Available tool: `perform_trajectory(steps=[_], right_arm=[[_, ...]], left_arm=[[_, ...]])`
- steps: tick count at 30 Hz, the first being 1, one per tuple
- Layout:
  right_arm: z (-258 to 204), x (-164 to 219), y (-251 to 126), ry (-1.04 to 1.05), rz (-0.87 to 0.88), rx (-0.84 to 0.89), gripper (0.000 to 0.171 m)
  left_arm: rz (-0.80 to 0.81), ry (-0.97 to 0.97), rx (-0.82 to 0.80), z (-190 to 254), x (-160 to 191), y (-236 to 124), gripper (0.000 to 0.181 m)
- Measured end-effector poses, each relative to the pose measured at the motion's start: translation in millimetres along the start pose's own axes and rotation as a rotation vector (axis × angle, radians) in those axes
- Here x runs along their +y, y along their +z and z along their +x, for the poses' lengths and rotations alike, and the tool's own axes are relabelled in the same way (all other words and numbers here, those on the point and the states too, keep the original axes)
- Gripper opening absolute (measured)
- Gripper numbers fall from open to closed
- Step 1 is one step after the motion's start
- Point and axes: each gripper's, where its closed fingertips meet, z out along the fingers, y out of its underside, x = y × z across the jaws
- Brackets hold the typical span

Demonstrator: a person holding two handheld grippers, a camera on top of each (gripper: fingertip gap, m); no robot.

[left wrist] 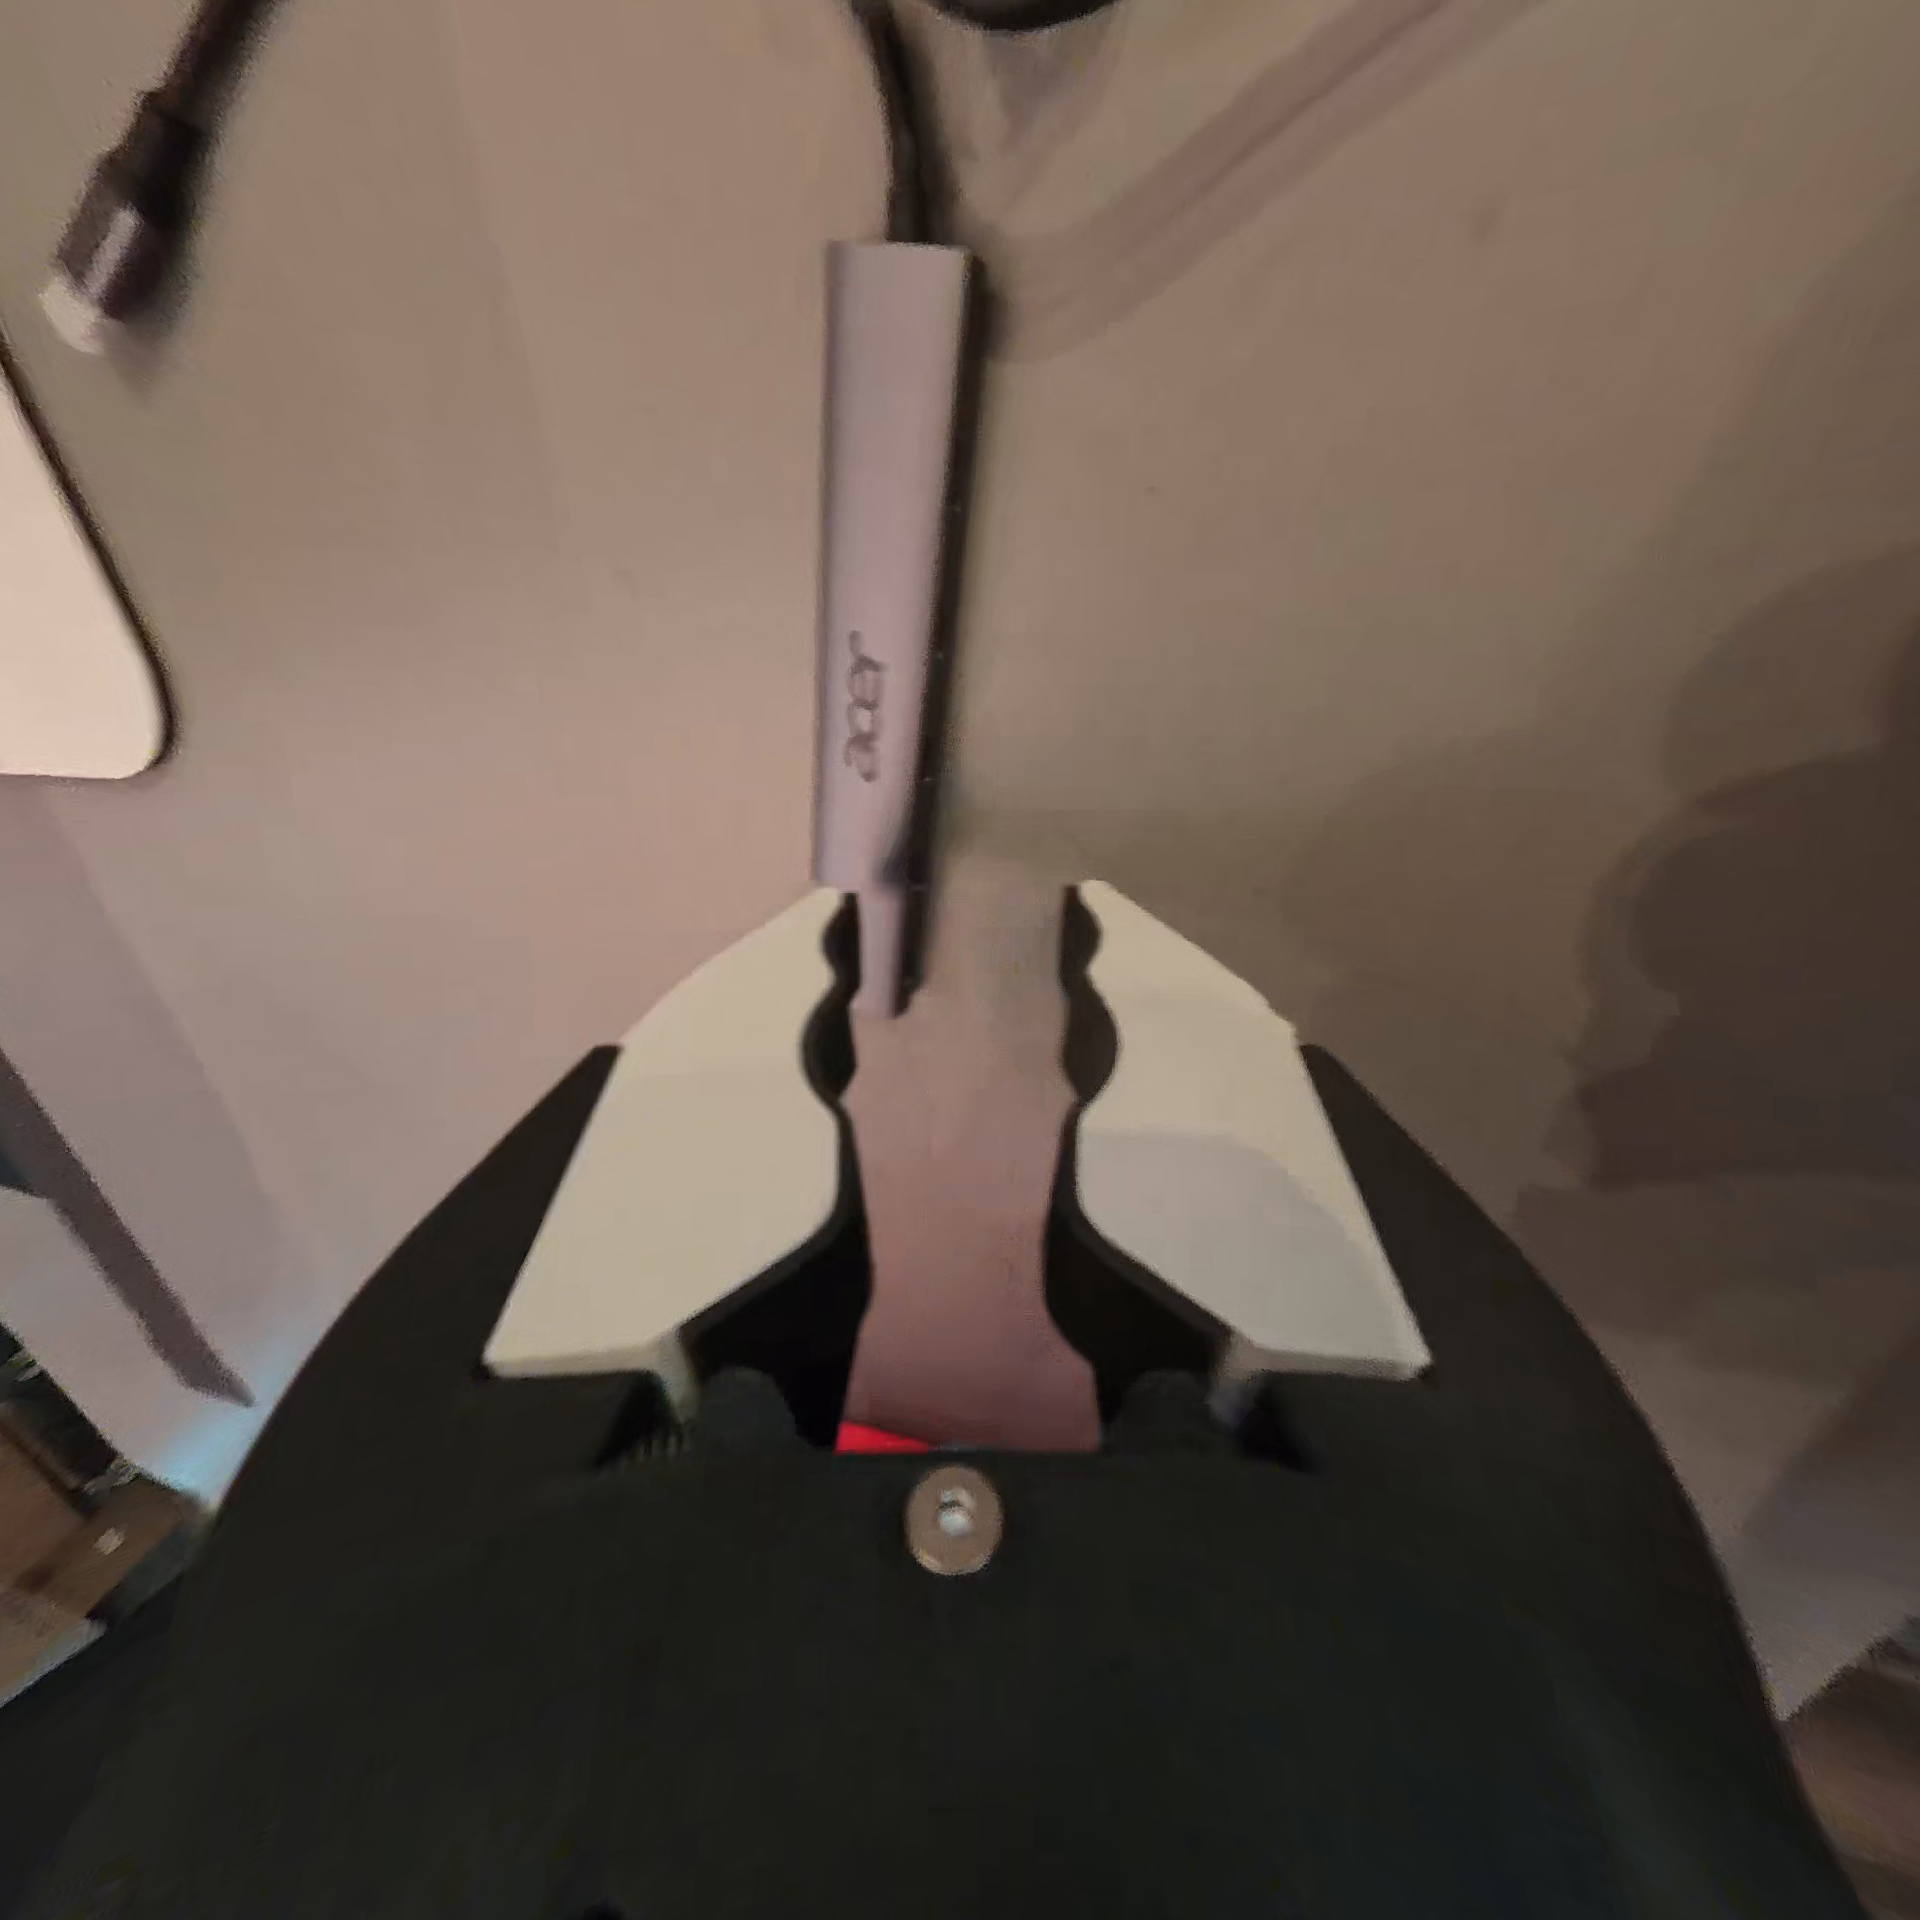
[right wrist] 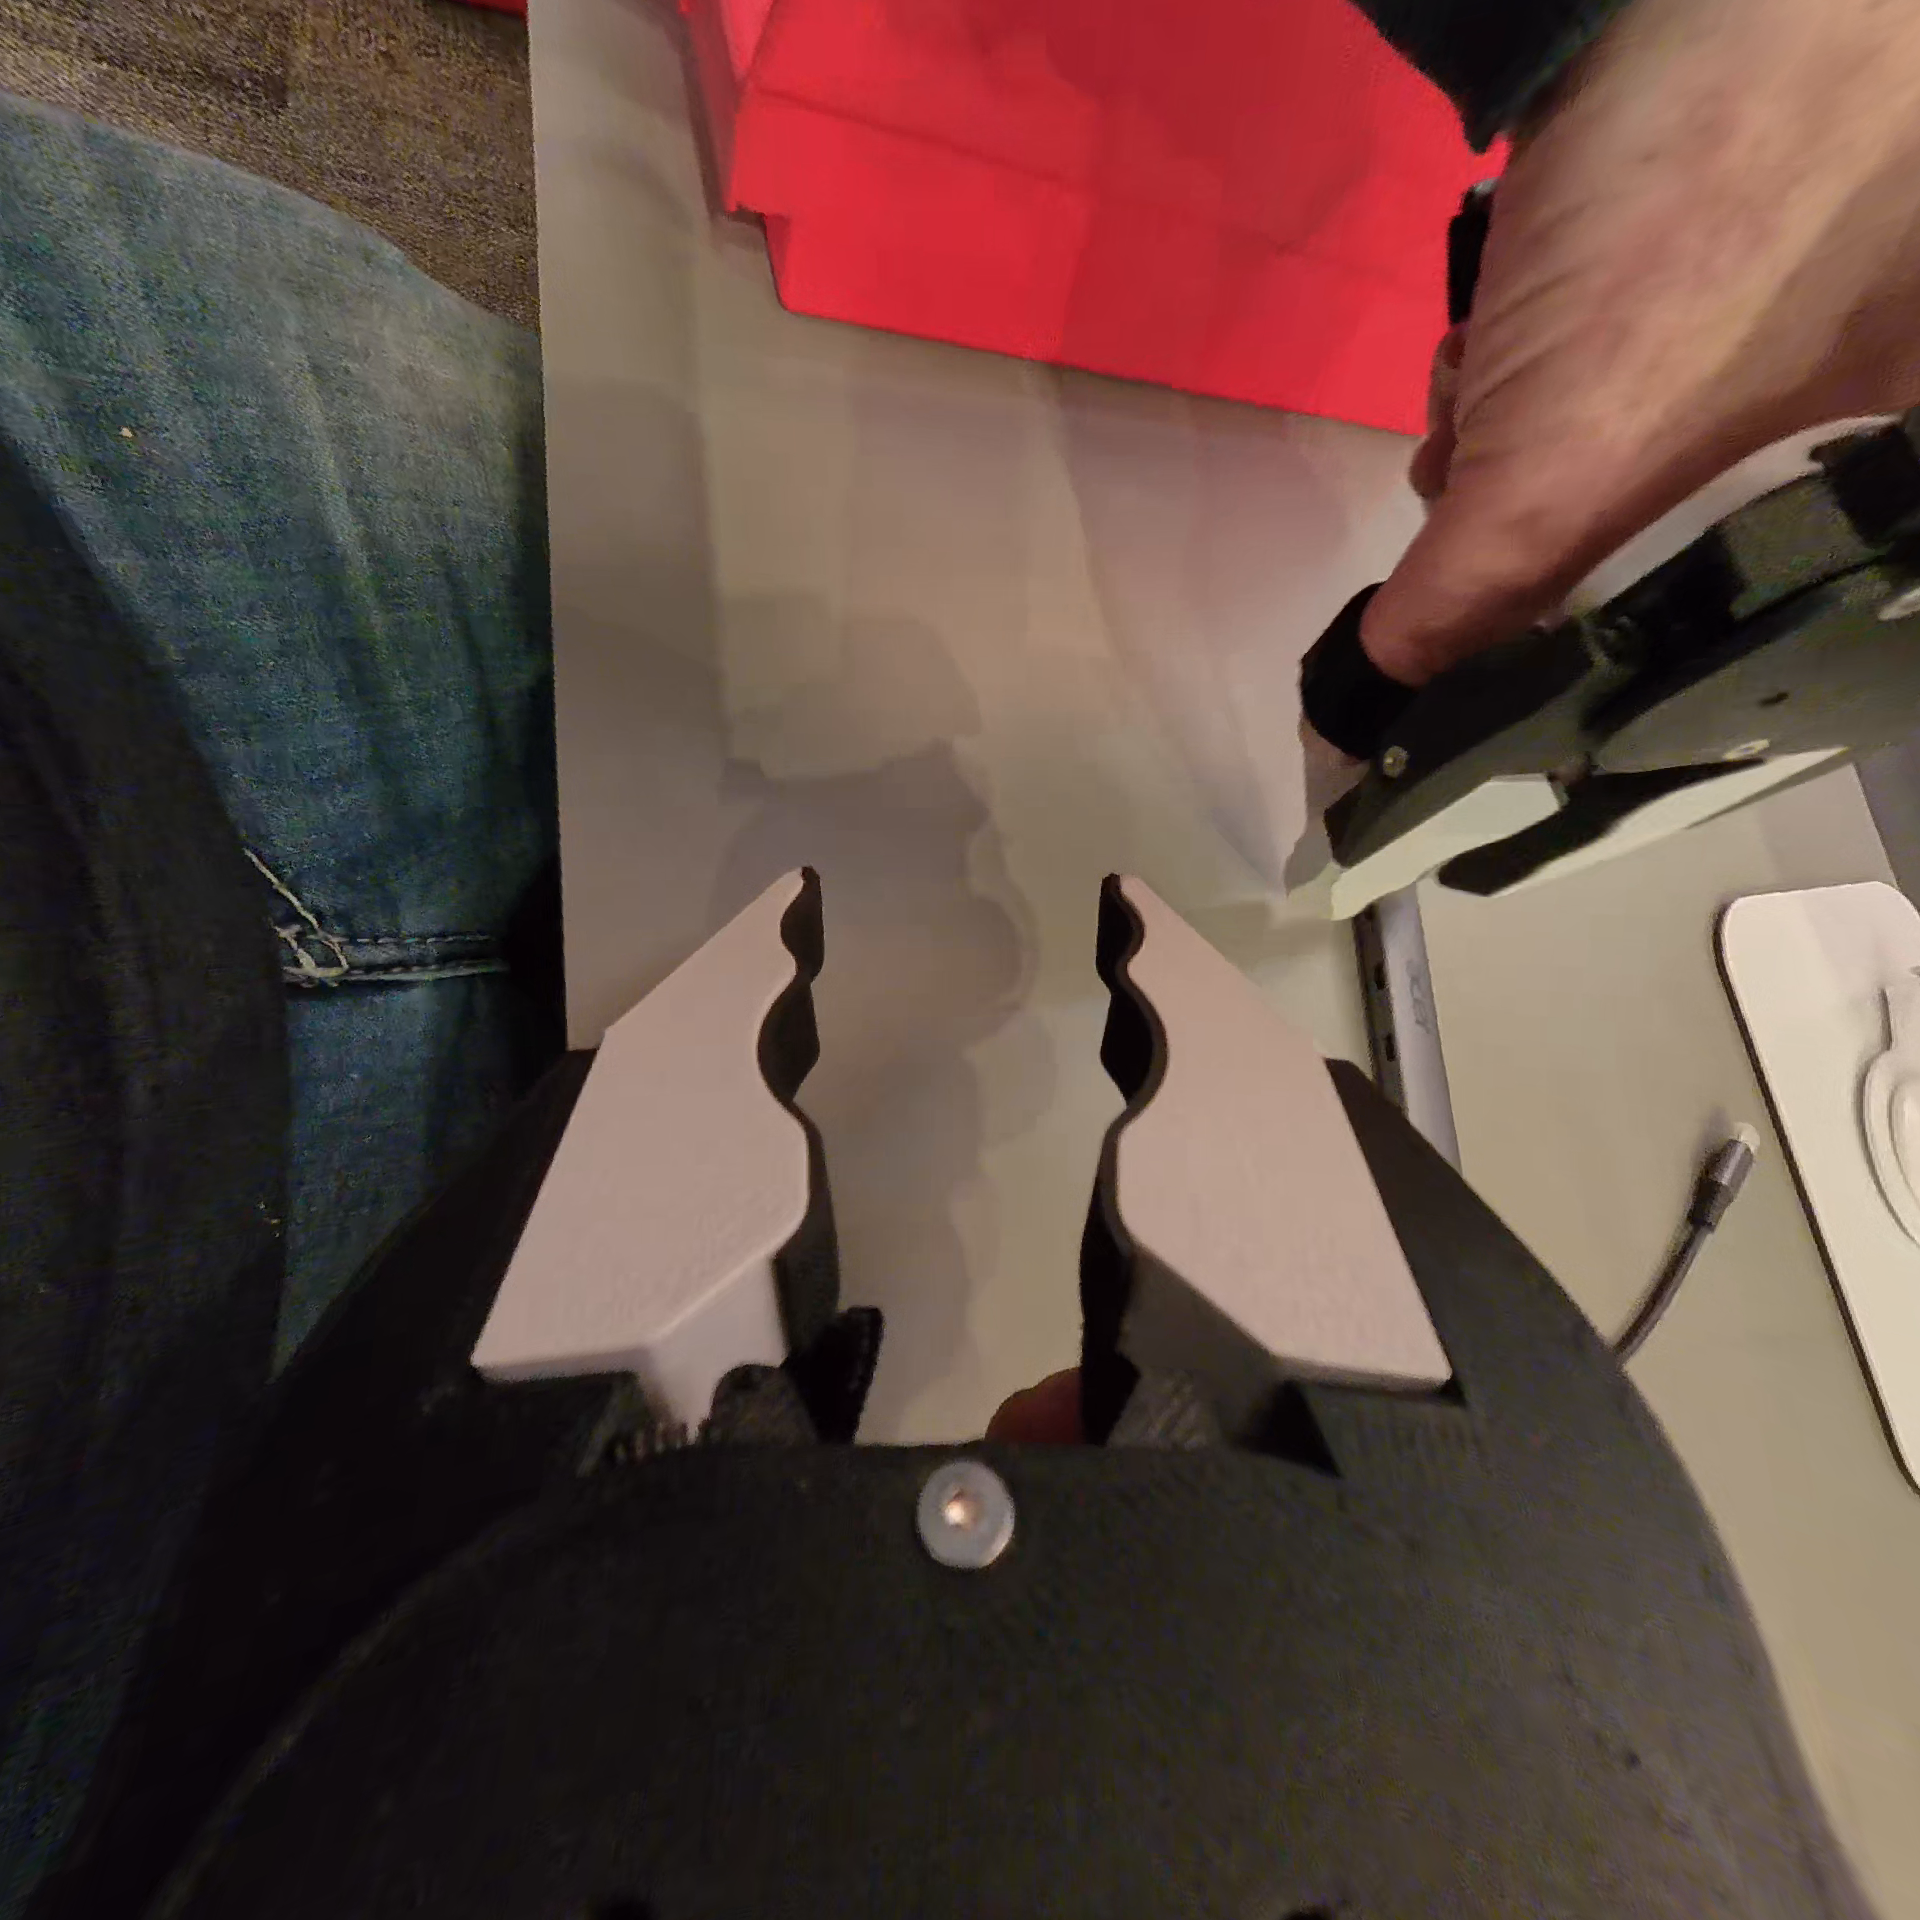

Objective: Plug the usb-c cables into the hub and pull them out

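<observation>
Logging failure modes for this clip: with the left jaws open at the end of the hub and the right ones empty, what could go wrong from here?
1. The hub sits off-centre in the left gripper, hard against one finger; closing may twist or push it rather than pin it.
2. The right gripper holds no cable and points away from the loose plug, so it must turn back to reach it.

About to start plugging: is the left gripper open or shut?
Open: left gripper fingers stand apart, hub end between them, unclamped.
</observation>
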Motion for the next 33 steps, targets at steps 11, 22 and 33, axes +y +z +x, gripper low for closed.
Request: perform_trajectory(steps=[11, 22, 33], right_arm=[[0, -1, 0, 0.010, 0.005, -0.007, 0.051], [22, 5, -3, 0.170, 0.021, 0.053, 0.052], [79, 3, -21, 0.823, 0.326, 0.059, 0.047]], left_arm=[[0.135, -0.081, 0.240, -11, -11, 16, 0.022], [0.163, -0.171, 0.255, 0, -12, 4, 0.021], [0.370, -0.291, 0.002, 1, -16, -69, 0.021]])
